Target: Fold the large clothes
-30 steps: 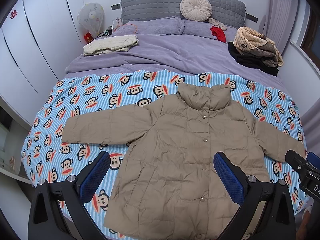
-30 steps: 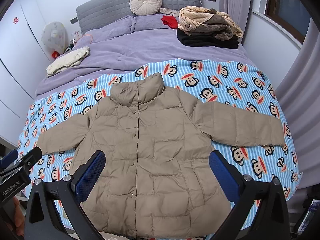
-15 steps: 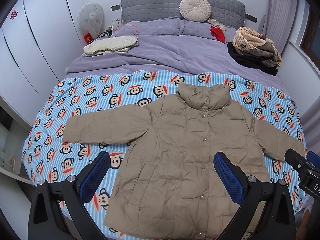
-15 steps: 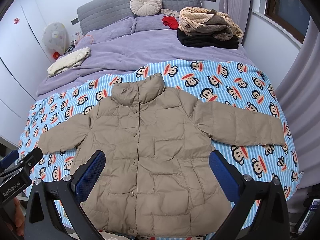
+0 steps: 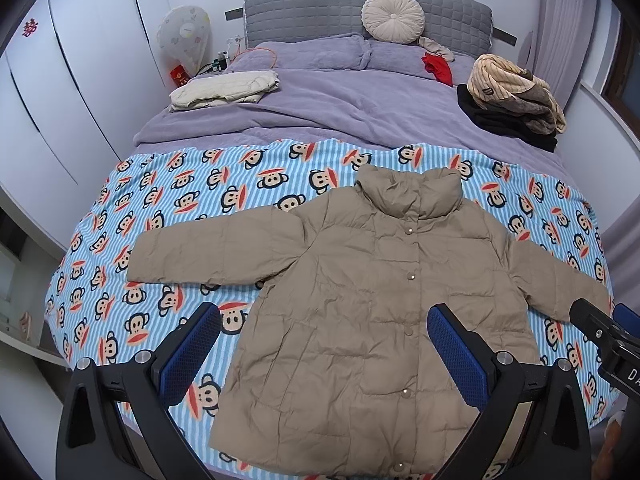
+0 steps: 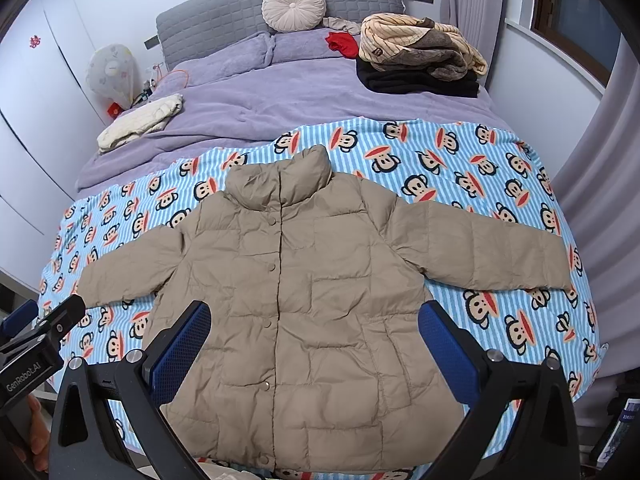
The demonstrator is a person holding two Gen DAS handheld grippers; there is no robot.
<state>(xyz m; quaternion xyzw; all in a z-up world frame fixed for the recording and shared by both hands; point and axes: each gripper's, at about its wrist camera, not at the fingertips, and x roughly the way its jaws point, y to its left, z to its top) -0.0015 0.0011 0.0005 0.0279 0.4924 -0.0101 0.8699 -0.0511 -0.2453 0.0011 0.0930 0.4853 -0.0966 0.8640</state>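
**Jacket flat on the bed, both grippers wide and empty**

The tan jacket (image 5: 360,300) lies face up and snapped shut on the monkey-print blanket (image 5: 180,200), collar toward the headboard (image 5: 320,4), both sleeves spread out to the sides. In the left wrist view its hem runs to the bottom edge and is partly cut off, and the right cuff is covered by the other gripper's black body. In the right wrist view the left cuff ends just beside the neighbouring gripper's body, and the hem's middle meets the frame edge.

The left gripper (image 5: 324,344) hangs above the lower jacket with its blue pads (image 5: 192,344) spread wide, nothing between them. The right gripper (image 6: 316,344) is likewise fully spread and holds nothing.

Farther up, on the purple duvet (image 5: 340,112), sit a cream bundle (image 5: 224,88), a striped pile (image 5: 516,92) over something black, and a red item (image 5: 438,68); what these garments are cannot be told. A round cushion (image 5: 394,16) leans on the headboard.
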